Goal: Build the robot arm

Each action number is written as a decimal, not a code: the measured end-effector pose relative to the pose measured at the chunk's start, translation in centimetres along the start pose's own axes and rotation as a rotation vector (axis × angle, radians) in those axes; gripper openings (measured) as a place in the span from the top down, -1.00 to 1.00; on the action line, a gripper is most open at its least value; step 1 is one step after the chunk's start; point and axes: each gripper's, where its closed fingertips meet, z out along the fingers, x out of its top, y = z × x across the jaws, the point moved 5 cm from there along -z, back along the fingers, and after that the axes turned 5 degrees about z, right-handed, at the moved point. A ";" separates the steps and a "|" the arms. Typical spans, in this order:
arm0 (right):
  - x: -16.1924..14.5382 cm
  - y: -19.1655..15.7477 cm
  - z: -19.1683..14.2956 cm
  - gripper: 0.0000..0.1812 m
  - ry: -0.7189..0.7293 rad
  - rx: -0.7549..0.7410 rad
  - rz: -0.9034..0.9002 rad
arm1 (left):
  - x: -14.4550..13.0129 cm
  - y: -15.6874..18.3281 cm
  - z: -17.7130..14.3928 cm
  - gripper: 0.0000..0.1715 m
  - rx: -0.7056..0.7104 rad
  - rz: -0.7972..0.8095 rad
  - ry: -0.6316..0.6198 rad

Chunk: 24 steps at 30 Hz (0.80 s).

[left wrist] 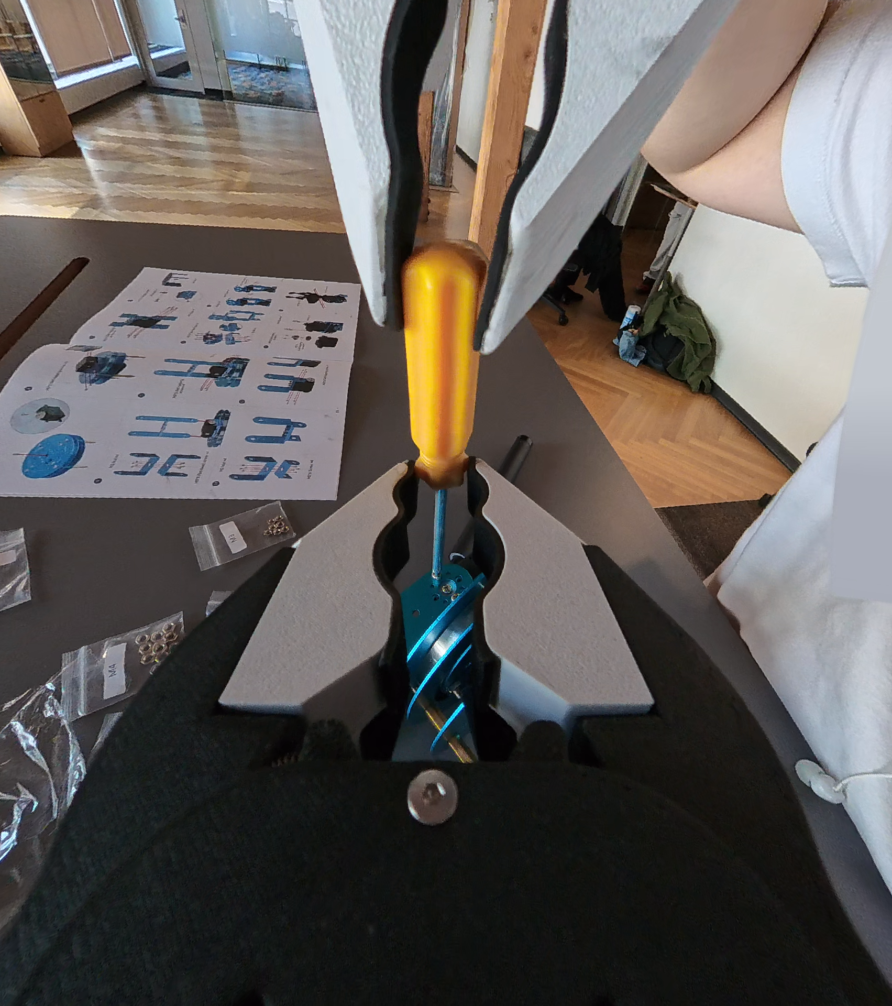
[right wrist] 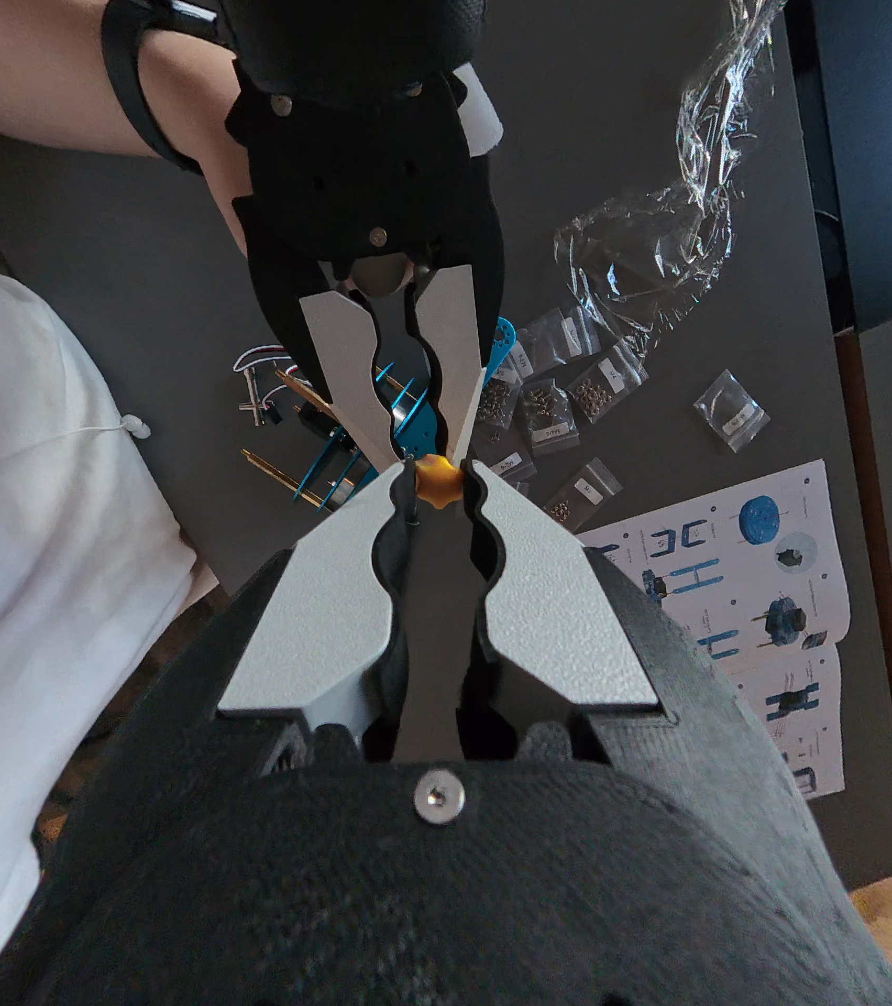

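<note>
My left gripper [left wrist: 442,468] is shut on a blue metal disc assembly [left wrist: 435,637] with brass standoffs, held just above the dark table [left wrist: 106,571]. My right gripper [left wrist: 438,332] comes down from above, shut on the orange handle of a screwdriver [left wrist: 439,370]. The screwdriver stands upright, its thin shaft passing between my left fingertips, its tip on a screw [left wrist: 449,587] in the blue plate. In the right wrist view my right gripper [right wrist: 437,473] clamps the handle's end [right wrist: 435,483]. The left gripper [right wrist: 424,454] sits just beyond it, with the blue assembly [right wrist: 416,413].
A printed instruction sheet [left wrist: 171,392] lies at the far left of the table. Several small bags of nuts and screws [right wrist: 568,403] and crumpled clear plastic wrap [right wrist: 650,250] lie nearby. A wired part [right wrist: 261,392] lies beside the assembly. A person's arm and white shirt [left wrist: 841,599] are at the right. Some 7 cm of space lies between my two pairs of fingers.
</note>
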 end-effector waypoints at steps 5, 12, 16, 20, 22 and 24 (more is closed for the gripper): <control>0.3 -0.1 -0.1 0.75 0.009 0.124 -0.059 | 0.0 0.1 0.0 0.81 0.000 0.011 -0.009; 0.1 0.0 -0.1 0.83 0.007 0.115 -0.141 | 0.1 0.2 0.1 0.81 -0.003 0.015 -0.013; -0.2 0.0 -0.3 0.83 -0.013 0.023 -0.028 | 0.1 0.2 0.1 0.81 -0.007 0.010 -0.008; 0.0 0.0 -0.2 0.83 -0.020 -0.008 0.061 | 0.0 0.2 -0.1 0.83 -0.015 0.001 -0.006; -0.1 -0.1 -0.2 0.81 -0.033 0.025 -0.012 | 0.1 0.3 0.0 0.84 -0.020 0.003 -0.007; 0.0 -0.5 -0.3 0.72 -0.014 0.113 -0.058 | 0.1 0.4 0.0 0.84 -0.021 0.006 -0.009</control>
